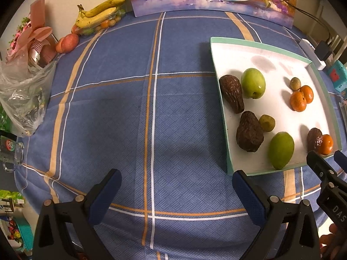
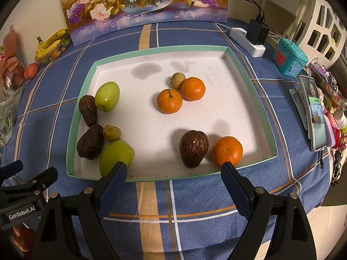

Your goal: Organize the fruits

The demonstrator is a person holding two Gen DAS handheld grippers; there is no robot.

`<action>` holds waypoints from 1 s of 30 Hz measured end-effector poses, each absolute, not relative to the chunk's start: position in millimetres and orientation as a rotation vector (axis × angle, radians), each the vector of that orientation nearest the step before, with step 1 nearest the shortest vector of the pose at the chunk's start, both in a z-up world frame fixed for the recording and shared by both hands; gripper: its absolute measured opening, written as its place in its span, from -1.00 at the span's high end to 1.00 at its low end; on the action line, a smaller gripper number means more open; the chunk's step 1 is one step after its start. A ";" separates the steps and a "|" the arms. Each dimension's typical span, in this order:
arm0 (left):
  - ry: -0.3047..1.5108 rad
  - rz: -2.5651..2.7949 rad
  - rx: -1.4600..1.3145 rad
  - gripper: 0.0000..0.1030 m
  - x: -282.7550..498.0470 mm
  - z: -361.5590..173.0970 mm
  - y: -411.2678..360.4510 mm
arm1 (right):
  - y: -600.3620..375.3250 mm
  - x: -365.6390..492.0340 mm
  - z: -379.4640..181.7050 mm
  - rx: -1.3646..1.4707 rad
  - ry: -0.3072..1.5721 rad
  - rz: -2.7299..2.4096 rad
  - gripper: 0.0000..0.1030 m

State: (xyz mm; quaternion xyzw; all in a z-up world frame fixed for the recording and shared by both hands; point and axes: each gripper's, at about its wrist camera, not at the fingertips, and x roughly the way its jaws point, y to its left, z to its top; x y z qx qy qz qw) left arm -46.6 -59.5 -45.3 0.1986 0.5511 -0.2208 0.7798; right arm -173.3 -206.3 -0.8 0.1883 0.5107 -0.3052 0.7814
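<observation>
Left wrist view
L gripper (image 1: 176,185): jaws spread wide, nothing between them; only blue plaid tablecloth (image 1: 121,99) is seen below.
Tray (image 1: 226,151): white w/ green rim, at right; its far right corner is cut by the frame edge.
Fruit in tray: two dark wrinkled avocados (image 1: 231,93), two green fruits (image 1: 253,82), small brownish fruits (image 1: 267,122), tangerines (image 1: 298,101). A third dark fruit (image 1: 314,139) is partly hidden behind an orange one.
R gripper: seen at lower right edge, mostly cut off.
Bananas (image 1: 98,14): far left, atop a clear container; contents hard to make out.
Plastic bag (image 1: 23,99): at left edge, contents unclear.

Right wrist view
R gripper (image 2: 174,174): jaws held wide apart, nothing gripped; tips overlap the tray's (image 2: 195,48) near rim.
Green fruit (image 2: 116,156): near-left corner, lower part hidden by the left finger (image 2: 112,184).
Tangerine (image 2: 227,150): near-right, touching avocado (image 2: 193,148); bottom clipped by the right finger (image 2: 236,186).
Centre pair: two tangerines (image 2: 169,100) touching, small brown fruit (image 2: 177,80) just behind.
Left cluster: two avocados, green fruit (image 2: 107,96), small fruit (image 2: 111,132), close together by the left wall.
L gripper: only black parts shown at lower left.
Phone (image 2: 315,110): right edge, screen too small to read.
</observation>
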 end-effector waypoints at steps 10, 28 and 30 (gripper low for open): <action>1.213 -0.466 0.417 -1.00 -45.3 -47.4 -55.5 | -206.4 -173.1 -1.2 0.406 1.106 -0.658 -0.73; 1.229 -0.478 0.427 -1.00 -46.2 -50.4 -56.8 | -207.5 -173.1 -2.1 0.404 1.113 -0.655 -0.73; 1.234 -0.481 0.427 -1.00 -45.5 -51.5 -56.9 | -207.4 -173.5 -2.5 0.404 1.116 -0.655 -0.73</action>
